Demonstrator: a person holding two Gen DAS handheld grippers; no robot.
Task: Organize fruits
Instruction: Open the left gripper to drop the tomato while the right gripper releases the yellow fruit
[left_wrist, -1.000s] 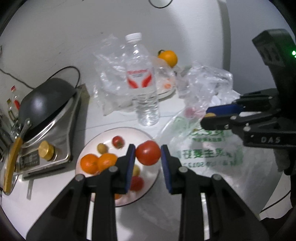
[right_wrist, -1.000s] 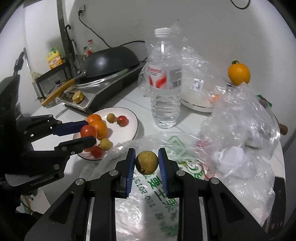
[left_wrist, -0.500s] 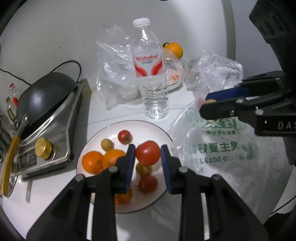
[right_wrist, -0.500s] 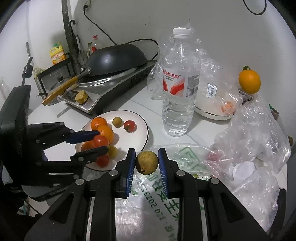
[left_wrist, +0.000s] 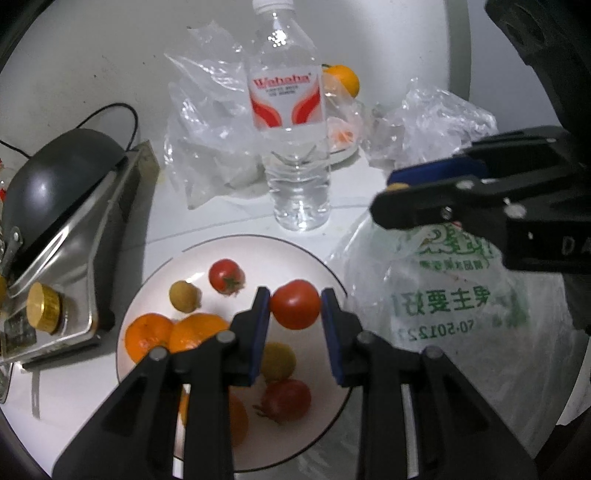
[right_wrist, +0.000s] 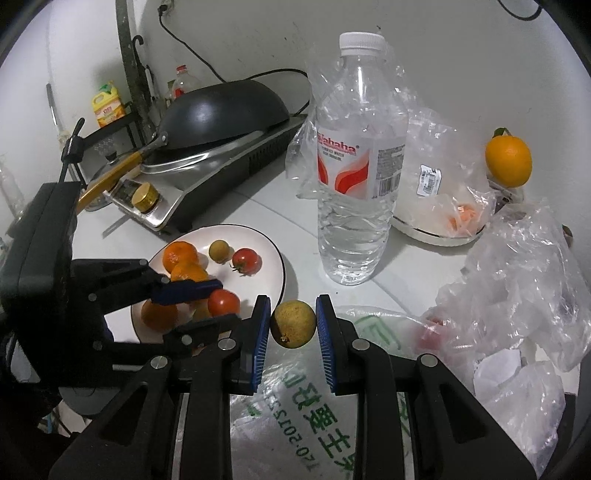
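Observation:
My left gripper (left_wrist: 295, 304) is shut on a red tomato (left_wrist: 294, 303) and holds it above the right part of a white plate (left_wrist: 258, 247). The plate holds oranges (left_wrist: 147, 336), a small tomato (left_wrist: 226, 276), yellow-green fruits (left_wrist: 183, 295) and another tomato (left_wrist: 286, 398). My right gripper (right_wrist: 293, 323) is shut on a yellow-green round fruit (right_wrist: 293, 324), above a printed plastic bag (right_wrist: 314, 417) just right of the plate (right_wrist: 273, 254). The left gripper with its tomato (right_wrist: 223, 302) shows in the right wrist view too.
A water bottle (right_wrist: 356, 162) stands behind the plate. A stove with a black wok (right_wrist: 225, 107) is at the left. Crumpled clear bags (right_wrist: 517, 266), a white bowl (right_wrist: 436, 232) and an orange (right_wrist: 508, 161) lie at the right back.
Both grippers have moved forward and lower toward the plate. The left gripper's tomato now hangs over the plate's right part; the right gripper's fruit has come nearer the plate rim.

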